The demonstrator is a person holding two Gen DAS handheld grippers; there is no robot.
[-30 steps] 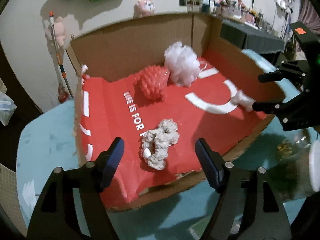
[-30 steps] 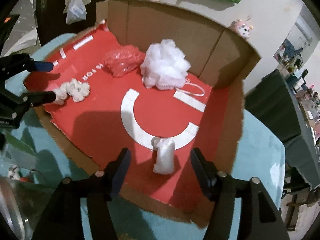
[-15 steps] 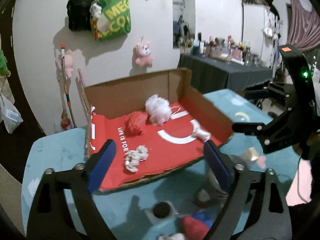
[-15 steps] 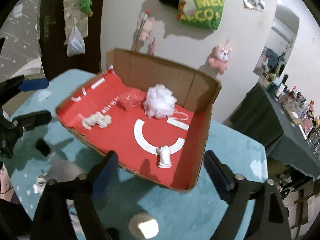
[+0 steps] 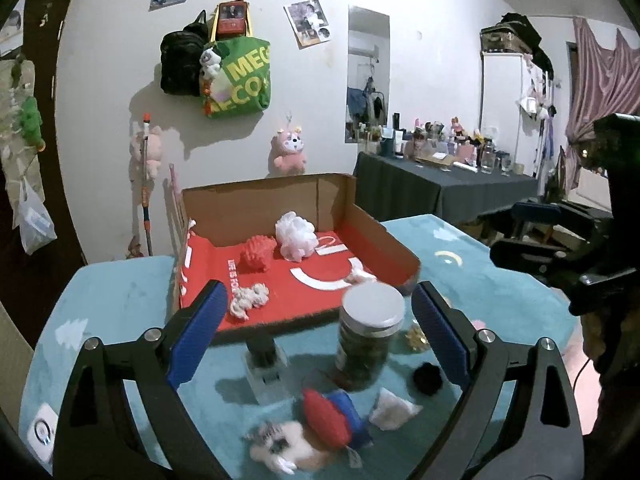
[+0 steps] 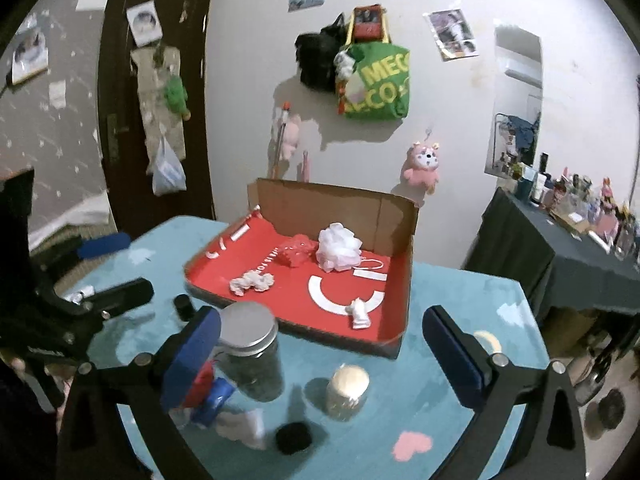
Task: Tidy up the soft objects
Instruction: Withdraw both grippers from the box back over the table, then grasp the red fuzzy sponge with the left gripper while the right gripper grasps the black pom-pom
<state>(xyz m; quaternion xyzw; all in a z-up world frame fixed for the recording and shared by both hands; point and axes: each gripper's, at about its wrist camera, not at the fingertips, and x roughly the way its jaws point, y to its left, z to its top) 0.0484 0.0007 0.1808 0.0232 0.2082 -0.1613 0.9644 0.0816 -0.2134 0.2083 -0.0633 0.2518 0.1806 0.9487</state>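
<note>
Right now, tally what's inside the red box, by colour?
White: 3, the mesh pouf, the scrunchie, the small pouch
Red: 1, the spiky ball
Total: 4 in the red box

Four soft objects (image 6: 339, 247), one box (image 6: 332, 206)

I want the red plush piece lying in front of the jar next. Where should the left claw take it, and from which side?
Take the red plush piece across its rounded middle, coming down from above with the left claw, which is open and empty. It lies flat on the teal cloth against a blue piece, with the jar close behind, so a level approach would likely bump them.
</note>
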